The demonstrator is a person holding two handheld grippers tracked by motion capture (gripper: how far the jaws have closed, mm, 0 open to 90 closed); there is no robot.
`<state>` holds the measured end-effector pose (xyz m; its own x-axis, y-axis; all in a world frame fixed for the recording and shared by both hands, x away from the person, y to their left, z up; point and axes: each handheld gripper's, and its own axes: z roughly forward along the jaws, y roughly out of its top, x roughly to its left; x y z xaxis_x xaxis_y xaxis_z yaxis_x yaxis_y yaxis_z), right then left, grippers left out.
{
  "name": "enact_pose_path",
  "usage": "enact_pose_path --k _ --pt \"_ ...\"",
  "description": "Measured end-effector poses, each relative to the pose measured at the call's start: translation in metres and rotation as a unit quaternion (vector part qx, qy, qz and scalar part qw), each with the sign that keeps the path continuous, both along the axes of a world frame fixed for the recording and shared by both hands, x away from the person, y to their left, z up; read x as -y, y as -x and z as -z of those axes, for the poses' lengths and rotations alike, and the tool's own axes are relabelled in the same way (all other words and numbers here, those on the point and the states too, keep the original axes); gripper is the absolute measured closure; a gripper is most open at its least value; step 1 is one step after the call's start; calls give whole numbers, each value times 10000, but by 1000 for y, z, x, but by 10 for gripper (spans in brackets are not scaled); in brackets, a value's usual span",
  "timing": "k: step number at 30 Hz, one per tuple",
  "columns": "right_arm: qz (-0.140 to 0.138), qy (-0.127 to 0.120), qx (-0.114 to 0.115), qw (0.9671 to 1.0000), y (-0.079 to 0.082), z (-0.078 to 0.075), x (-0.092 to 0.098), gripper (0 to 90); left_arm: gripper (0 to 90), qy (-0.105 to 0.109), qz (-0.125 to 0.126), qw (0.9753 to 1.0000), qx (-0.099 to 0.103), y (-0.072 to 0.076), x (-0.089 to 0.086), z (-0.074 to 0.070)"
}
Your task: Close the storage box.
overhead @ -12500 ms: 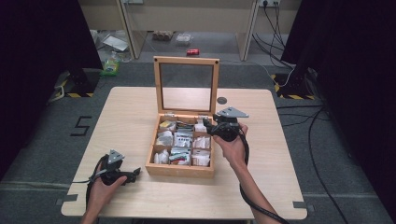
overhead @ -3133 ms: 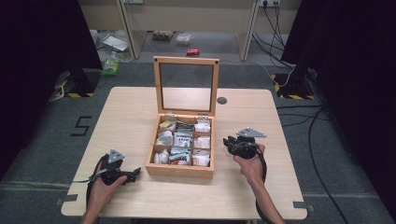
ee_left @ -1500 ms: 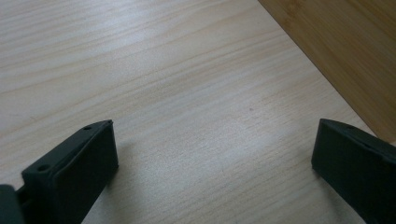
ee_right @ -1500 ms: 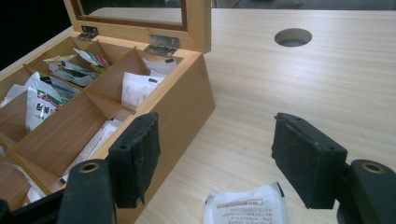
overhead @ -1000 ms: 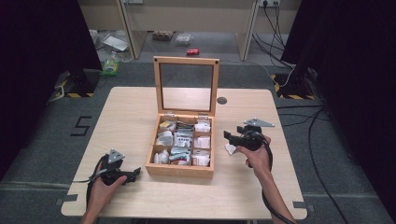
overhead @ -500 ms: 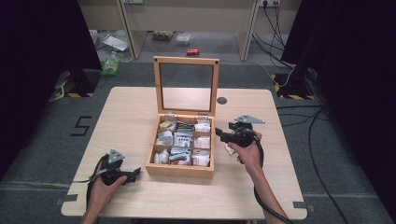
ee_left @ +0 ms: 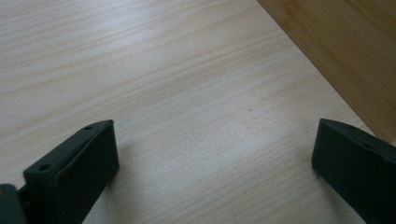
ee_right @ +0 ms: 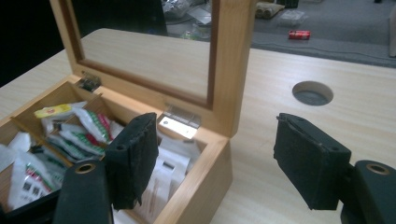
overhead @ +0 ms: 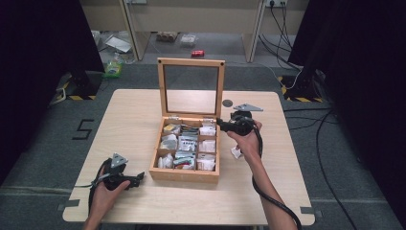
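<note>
While the left tongs [overhead: 139, 176] rest released on the table [overhead: 134, 124], the right tongs [ee_right: 215, 161] straddle the box [overhead: 184, 173] corner, released.

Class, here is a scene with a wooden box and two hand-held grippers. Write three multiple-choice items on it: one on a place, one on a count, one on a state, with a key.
1. Where is the right gripper?
A. at the box's far right corner
B. at the table's near left corner
C. on the floor

2. How many columns of compartments does the wooden box have?
A. one
B. three
C. six

3. What state is the box's lid in?
A. shut flat
B. lying off beside the box
C. standing open on its hinges

Key: 1 A, the high view shows it at the far right compartment, one jaw inside the box wall and one outside in the right gripper view. 2 B, the dividers split each row into three. 3 C, its glass frame stands upright behind the sachets.
</note>
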<state>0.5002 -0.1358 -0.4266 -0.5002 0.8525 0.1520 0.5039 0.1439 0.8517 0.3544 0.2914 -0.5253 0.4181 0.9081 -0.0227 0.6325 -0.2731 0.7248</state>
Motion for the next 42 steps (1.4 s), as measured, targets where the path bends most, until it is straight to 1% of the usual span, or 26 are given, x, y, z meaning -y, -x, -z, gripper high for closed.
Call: enact_pose_path --k 2,6,9,11,13,17,27,31,36,40,42 --pt "21 -15 10 10000 -5 -2 0 313 0 1 -1 10000 0 0 0 0" --pt "65 34 29 10000 -13 -4 0 314 0 1 1 10000 1 0 0 0" --pt "75 -26 45 10000 -19 -4 -1 314 0 1 0 10000 2 0 0 0" --pt "70 -14 36 10000 -22 -3 -2 314 0 0 0 10000 2 0 0 0" --pt "93 -62 -5 9999 -25 -2 -3 315 0 0 2 10000 0 0 0 0" --pt "110 -85 13 9999 -30 -3 -7 318 0 -1 0 10000 1 0 0 0" --pt "78 -43 107 9999 -41 -5 -16 328 0 0 -1 10000 2 0 0 0" --pt "77 7 99 9999 -47 -5 -21 340 0 -1 0 10000 3 0 0 0" --pt "-47 -28 203 9998 -53 -6 -26 361 0 -4 1 10000 2 0 0 0" --pt "-147 2 174 9997 -59 -7 -32 370 0 -8 3 10000 3 0 0 0" --pt "-178 -28 177 9997 -61 -7 -35 375 0 -12 5 10000 3 0 0 0"
